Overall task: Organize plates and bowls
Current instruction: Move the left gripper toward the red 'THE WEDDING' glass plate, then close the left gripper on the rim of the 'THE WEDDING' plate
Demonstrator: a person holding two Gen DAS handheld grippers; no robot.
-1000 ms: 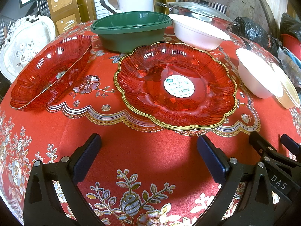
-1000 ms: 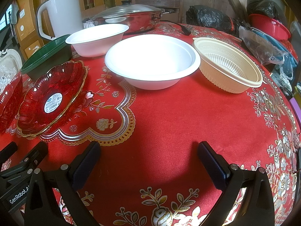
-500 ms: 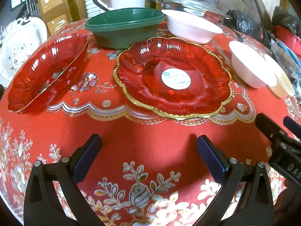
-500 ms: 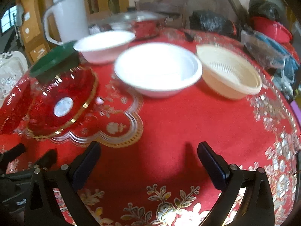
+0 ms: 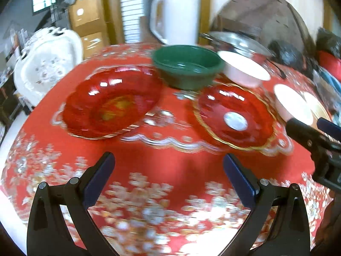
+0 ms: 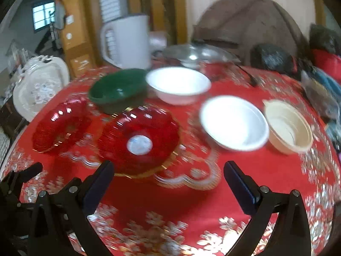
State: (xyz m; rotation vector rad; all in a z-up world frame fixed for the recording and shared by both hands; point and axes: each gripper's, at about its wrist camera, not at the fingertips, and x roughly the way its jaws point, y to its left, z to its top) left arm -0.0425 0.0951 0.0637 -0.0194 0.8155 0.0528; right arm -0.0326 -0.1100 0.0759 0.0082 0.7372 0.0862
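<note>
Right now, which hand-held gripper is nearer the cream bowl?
Right. The right hand-held gripper has the cream bowl just ahead and to its right. The left hand-held gripper sits farther over, with the cream bowl at the far right edge of its view.

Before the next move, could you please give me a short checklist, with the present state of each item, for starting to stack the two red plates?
1. Left gripper free: ok, jaws wide apart, nothing between them.
2. Right gripper free: ok, jaws wide apart and empty.
3. Plain red plate accessible: ok, it lies alone on the tablecloth, nothing in it.
4. Gold-rimmed red plate accessible: ok, only a round sticker in its middle.
5. Green bowl apart from both plates: cannot tell, it sits close behind them and the pictures are blurred.
6. Picture sharp enough to aim at a rim: not ok, both views show motion blur.
</note>
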